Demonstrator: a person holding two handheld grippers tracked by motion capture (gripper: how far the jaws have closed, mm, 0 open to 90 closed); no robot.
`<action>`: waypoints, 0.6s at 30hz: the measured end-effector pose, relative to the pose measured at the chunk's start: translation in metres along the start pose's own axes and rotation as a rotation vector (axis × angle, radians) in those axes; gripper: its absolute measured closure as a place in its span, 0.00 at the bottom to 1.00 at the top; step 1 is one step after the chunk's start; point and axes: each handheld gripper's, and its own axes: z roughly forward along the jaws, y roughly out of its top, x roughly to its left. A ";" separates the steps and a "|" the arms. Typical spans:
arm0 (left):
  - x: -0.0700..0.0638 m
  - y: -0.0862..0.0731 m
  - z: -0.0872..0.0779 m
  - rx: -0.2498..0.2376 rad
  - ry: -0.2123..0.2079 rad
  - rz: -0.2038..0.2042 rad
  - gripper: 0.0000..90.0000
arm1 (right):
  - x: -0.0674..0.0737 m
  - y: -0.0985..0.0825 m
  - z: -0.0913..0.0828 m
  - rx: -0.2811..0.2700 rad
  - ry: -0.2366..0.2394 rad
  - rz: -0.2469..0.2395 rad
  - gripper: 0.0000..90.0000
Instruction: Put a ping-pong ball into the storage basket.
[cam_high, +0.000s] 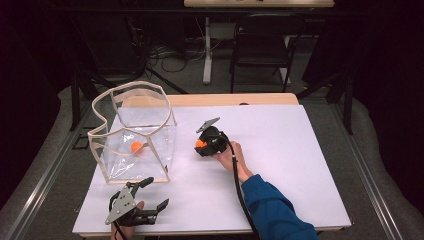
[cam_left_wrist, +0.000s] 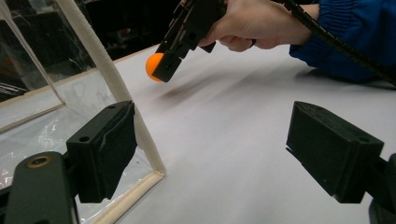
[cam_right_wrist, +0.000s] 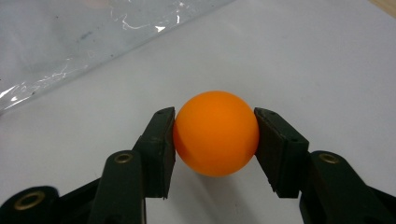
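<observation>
From above, the right gripper pinches an orange ball mid-table, just right of the clear container (a second orange ball sits inside), while the left gripper view has the left gripper spread wide beside the container's corner, and the right gripper view shows both jaws pressed on the ball.

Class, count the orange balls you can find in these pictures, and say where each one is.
2. One ball is clamped in the right gripper above the white table. The other ball lies inside the clear bag. The bag's folds could hide more.
</observation>
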 end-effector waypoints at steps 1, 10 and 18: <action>0.000 0.000 0.000 0.002 -0.001 0.003 0.18 | 0.000 0.000 -0.001 -0.003 -0.001 0.001 0.56; 0.000 0.000 0.000 0.005 0.000 0.001 0.18 | -0.004 0.001 -0.011 -0.019 -0.022 0.002 0.56; -0.001 0.000 0.001 0.004 -0.005 0.004 0.18 | -0.005 0.003 -0.021 -0.044 -0.039 -0.007 0.56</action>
